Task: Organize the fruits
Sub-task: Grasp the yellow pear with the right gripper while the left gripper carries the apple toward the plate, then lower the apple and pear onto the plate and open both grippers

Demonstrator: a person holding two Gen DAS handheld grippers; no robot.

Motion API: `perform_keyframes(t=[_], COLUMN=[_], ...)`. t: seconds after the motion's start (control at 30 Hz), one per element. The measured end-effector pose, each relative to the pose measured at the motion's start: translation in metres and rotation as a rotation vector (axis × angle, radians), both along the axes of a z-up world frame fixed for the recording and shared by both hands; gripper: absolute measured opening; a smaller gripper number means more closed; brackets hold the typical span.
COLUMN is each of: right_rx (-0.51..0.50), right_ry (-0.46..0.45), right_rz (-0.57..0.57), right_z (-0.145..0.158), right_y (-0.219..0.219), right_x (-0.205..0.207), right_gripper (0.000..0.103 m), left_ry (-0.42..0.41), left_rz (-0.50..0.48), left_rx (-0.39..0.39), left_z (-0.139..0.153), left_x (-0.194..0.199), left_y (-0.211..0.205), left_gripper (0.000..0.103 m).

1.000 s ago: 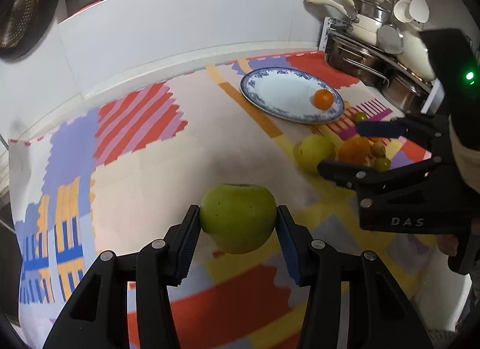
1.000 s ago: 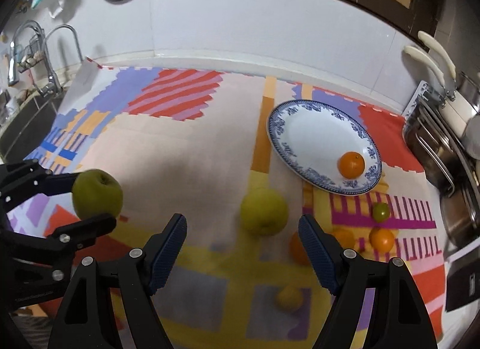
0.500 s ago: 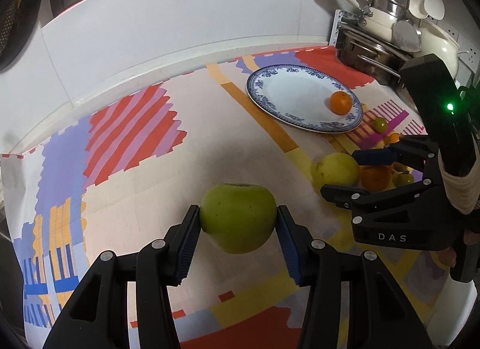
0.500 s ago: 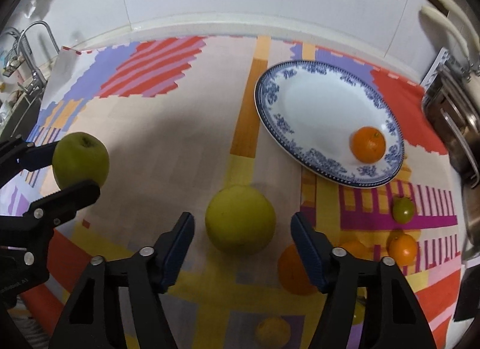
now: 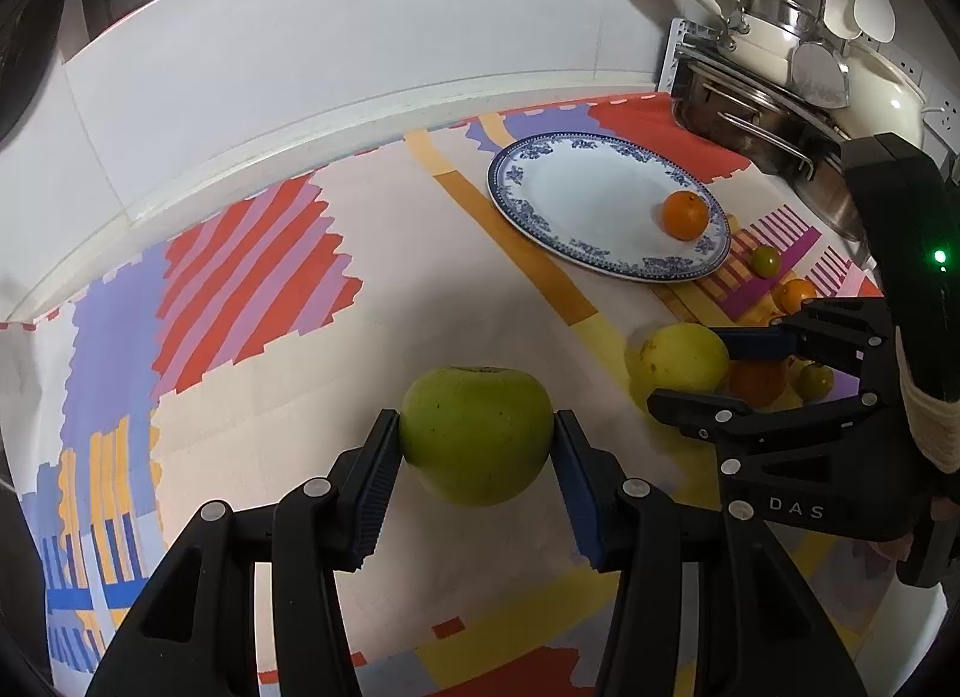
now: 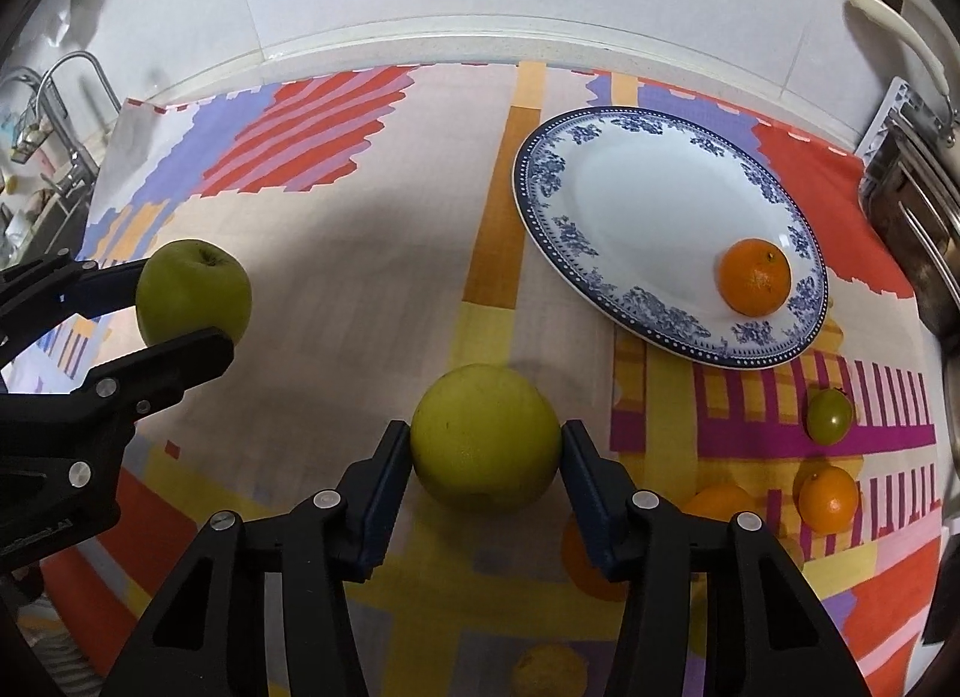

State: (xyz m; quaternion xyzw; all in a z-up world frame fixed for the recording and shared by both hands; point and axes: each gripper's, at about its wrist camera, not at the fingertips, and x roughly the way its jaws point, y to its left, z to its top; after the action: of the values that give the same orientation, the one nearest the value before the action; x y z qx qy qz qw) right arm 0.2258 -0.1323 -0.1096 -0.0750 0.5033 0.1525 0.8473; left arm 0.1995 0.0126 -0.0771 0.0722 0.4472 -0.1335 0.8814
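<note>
My left gripper (image 5: 477,445) is shut on a green apple (image 5: 476,434) and holds it above the mat; it also shows at the left of the right wrist view (image 6: 192,301). My right gripper (image 6: 486,457) has its pads against both sides of a yellow-green round fruit (image 6: 486,436) that rests on the mat, also seen in the left wrist view (image 5: 683,357). A blue-rimmed white plate (image 6: 606,181) lies at the back right with one orange (image 6: 755,276) on it.
Small fruits lie right of the yellow fruit: a green one (image 6: 829,416), an orange one (image 6: 828,499), another orange (image 6: 717,502) partly behind my finger, a yellow one (image 6: 549,670) at the bottom. Metal pots (image 5: 756,115) stand at the back right. A sink tap (image 6: 66,97) is far left.
My right gripper has moved forward and down and closed around the yellow-green fruit. My left gripper, still holding the apple, has shifted towards the plate.
</note>
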Motion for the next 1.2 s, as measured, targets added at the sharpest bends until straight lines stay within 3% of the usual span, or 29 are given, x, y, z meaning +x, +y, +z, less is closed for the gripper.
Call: perform_keyframes(t=[0.4,0.67,0.9,1.2], right_rx=[0.028,0.029,0.015,0.021], right_ry=[-0.122,-0.201,-0.211,-0.142], right_rz=[-0.076,-0.162,-0.208,-0.226], right_z=[0.046,0.077,0.076,0.045], right_y=[-0.026,-0.062,-0.087,-0.110], right_x=[0.004,0.045,0.086,0.139], right_gripper=[0.051,0.051,0.051,0.051], left_ry=[-0.065,-0.127,-0.114,-0.027], left_rz=[-0.073,-0.129,-0.142,-0.154], left_rx=[-0.029,-0.055,-0.072,-0.092], left_z=[0.029,0.053,0.049,0.015], left_x=[0.030,0.077,0.128,0.185], left_y=[-0.032,-0.060,-0.079,-0.102], left_gripper=[0.050,0.050,0.050,0.050])
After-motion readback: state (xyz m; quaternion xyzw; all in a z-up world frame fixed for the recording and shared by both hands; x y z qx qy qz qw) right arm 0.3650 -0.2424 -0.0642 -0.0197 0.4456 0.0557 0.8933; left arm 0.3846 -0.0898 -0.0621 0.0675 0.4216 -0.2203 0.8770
